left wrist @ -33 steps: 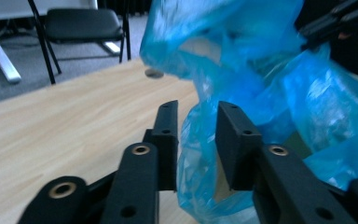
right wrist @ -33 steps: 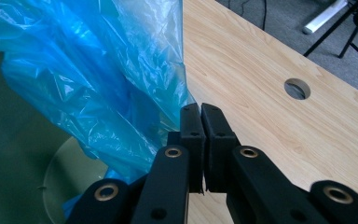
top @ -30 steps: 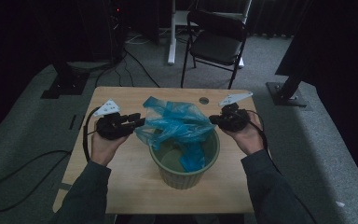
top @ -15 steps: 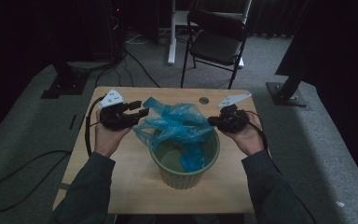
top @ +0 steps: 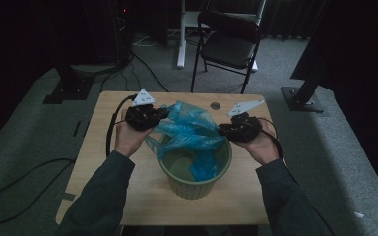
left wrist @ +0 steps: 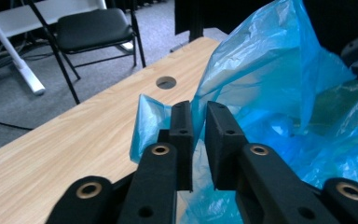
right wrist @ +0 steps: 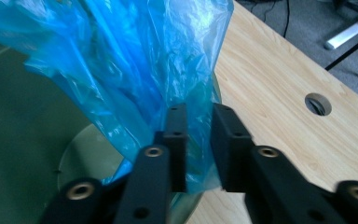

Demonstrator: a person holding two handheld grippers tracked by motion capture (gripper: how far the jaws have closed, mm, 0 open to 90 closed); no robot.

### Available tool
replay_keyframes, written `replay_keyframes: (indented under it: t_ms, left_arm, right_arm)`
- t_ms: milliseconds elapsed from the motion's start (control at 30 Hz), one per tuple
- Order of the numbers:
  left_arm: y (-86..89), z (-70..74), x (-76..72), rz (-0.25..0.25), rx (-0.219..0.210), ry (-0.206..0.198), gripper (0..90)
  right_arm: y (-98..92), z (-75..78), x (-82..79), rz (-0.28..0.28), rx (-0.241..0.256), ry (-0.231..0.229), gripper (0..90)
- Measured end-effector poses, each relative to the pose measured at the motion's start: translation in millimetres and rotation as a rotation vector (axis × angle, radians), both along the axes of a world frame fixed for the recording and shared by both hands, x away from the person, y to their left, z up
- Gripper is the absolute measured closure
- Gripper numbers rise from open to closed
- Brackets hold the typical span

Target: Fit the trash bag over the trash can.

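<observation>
A crumpled blue plastic bag (top: 189, 130) hangs partly inside a pale green bin (top: 197, 184) at the table's front middle. My left gripper (top: 160, 114) is shut on the bag's left edge, above the bin's far left rim. In the left gripper view the black jaws (left wrist: 198, 126) pinch the blue film (left wrist: 261, 79). My right gripper (top: 222, 130) is shut on the bag's right edge at the bin's right rim. In the right gripper view its jaws (right wrist: 199, 128) clamp a fold of the bag (right wrist: 135, 60) over the bin's green inside (right wrist: 23, 121).
The wooden table (top: 103, 167) has a round cable hole (top: 215, 105) near its far edge. A black folding chair (top: 229, 46) stands behind the table. Cables (top: 19, 182) lie on the grey carpet at the left.
My left gripper has moved away from me and slightly right, lifting the bag's left edge. The right gripper has stayed almost still.
</observation>
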State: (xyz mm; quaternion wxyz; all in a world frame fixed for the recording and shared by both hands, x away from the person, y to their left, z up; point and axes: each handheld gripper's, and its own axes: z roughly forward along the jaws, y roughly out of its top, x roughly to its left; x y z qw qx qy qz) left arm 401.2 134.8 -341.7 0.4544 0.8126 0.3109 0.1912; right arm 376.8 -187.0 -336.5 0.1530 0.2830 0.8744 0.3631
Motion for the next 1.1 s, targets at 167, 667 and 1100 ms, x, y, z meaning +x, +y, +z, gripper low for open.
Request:
replay_keyframes:
  t_ms: [167,667,1100]
  left_arm:
    - [-4.2,-1.2,1.1,-0.013,0.010,0.007,85.2]
    - [-15.8,-5.1,0.4,-0.056,0.026,0.013,85.4]
    - [-3.3,-5.1,-8.6,-0.070,-0.009,0.019,76.1]
  right_arm:
    - [-0.8,4.4,-1.9,0.022,0.021,-0.025,64.5]
    - [29.2,20.6,11.1,0.049,0.039,-0.076,59.2]
    - [23.1,8.8,32.9,-0.055,-0.008,0.010,89.6]
